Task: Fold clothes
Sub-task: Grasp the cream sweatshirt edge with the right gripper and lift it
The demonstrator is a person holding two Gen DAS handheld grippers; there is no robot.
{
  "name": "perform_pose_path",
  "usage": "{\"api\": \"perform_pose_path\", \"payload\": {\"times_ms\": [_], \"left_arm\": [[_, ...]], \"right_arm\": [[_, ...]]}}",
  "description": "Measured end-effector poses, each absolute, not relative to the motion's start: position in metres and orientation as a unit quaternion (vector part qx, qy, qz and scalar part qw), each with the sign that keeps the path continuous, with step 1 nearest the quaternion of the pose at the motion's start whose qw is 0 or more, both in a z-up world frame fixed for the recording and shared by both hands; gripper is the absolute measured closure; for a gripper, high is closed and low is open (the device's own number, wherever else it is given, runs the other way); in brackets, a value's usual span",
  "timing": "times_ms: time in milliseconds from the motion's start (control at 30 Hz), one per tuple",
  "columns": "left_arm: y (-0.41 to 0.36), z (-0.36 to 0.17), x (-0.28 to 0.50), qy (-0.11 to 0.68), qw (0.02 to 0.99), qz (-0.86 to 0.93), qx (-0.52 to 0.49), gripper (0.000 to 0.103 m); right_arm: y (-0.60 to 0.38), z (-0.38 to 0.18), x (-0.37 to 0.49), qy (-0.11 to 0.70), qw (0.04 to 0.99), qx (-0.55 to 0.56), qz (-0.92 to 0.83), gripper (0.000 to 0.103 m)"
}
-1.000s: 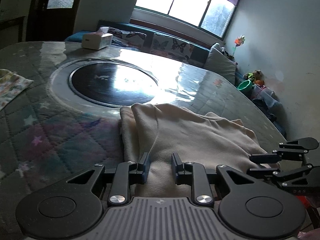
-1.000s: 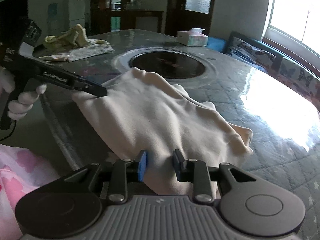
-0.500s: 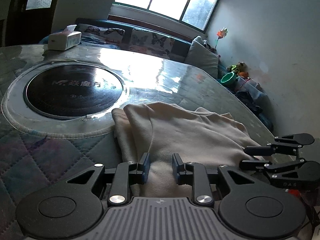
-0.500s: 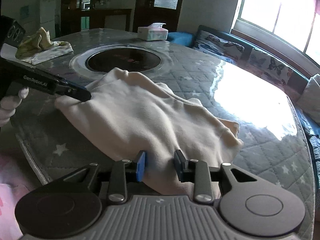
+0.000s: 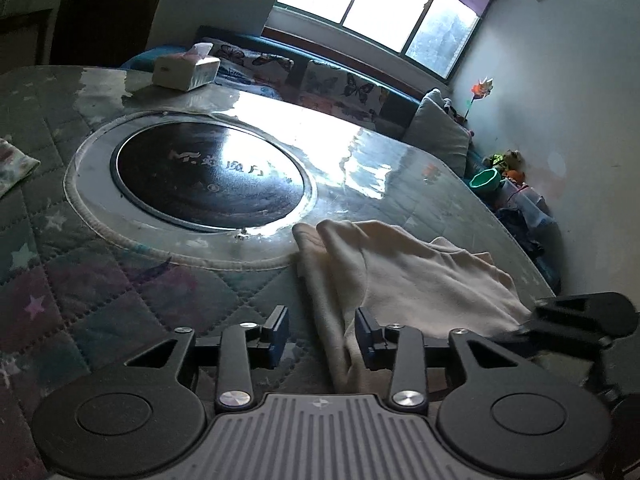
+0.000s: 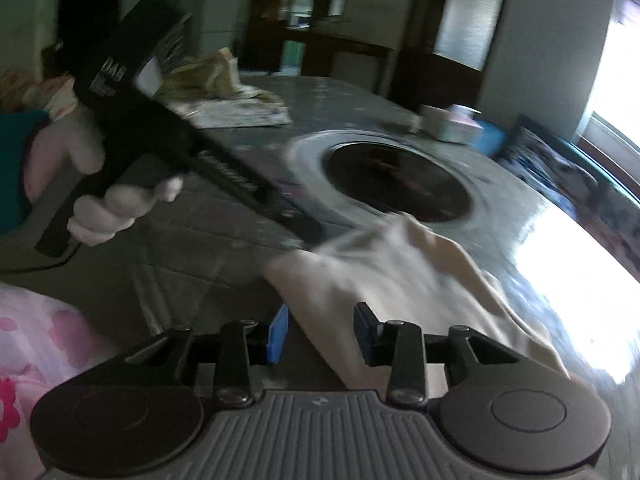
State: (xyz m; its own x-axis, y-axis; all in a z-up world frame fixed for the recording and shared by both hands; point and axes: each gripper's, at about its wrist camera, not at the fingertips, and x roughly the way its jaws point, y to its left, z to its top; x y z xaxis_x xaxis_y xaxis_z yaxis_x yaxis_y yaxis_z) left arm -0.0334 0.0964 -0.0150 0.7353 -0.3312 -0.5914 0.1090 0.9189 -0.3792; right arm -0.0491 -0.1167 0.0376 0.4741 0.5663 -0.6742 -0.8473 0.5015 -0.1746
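While both tongs spread, release the cream garment (image 5: 420,276) completely before withdrawing; do not drag cloth. Left tongs (image 5: 322,334) and right tongs (image 6: 320,330) are opening, with fabric between the jaws but not pinched. Garment: cream, soft, creased, roughly folded, lying on the quilted surface (image 5: 120,292) at its near edge, right of the dark round inset (image 5: 208,182).

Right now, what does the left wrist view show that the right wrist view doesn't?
Only the left wrist view: the window, the green bowl by the wall, and the left claw, opening, cloth between its pads.

Only the right wrist view: the gloved hand, the crumpled clothes pile, the dark cabinet.

Both: the cream garment, round black cooktop, tissue box.
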Motion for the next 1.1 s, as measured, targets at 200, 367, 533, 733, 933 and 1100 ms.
{"api": "perform_pose_path", "payload": {"times_ms": [200, 367, 533, 733, 933, 1100], "left_arm": [[0.102, -0.016, -0.03, 0.346, 0.909, -0.123, -0.196, 0.051], [0.105, -0.017, -0.024, 0.356, 0.897, -0.129, -0.228, 0.046], [0.102, -0.019, -0.019, 0.365, 0.885, -0.13, -0.259, 0.044], [0.101, -0.028, -0.004, 0.387, 0.85, -0.116, -0.338, 0.044], [0.091, -0.035, 0.011, 0.399, 0.824, -0.121, -0.384, 0.044], [0.086, -0.039, 0.021, 0.397, 0.815, -0.112, -0.407, 0.046]], "right_arm": [[-0.09, 0.023, -0.042, 0.276, 0.808, -0.281, 0.439, 0.067], [-0.08, 0.013, -0.04, 0.275, 0.807, -0.292, 0.433, 0.077], [-0.087, 0.02, -0.036, 0.275, 0.82, -0.257, 0.432, 0.095], [-0.108, 0.044, -0.028, 0.276, 0.84, -0.178, 0.432, 0.096], [-0.122, 0.054, -0.031, 0.269, 0.847, -0.144, 0.435, 0.099], [-0.128, 0.053, -0.036, 0.268, 0.846, -0.127, 0.444, 0.099]]}}
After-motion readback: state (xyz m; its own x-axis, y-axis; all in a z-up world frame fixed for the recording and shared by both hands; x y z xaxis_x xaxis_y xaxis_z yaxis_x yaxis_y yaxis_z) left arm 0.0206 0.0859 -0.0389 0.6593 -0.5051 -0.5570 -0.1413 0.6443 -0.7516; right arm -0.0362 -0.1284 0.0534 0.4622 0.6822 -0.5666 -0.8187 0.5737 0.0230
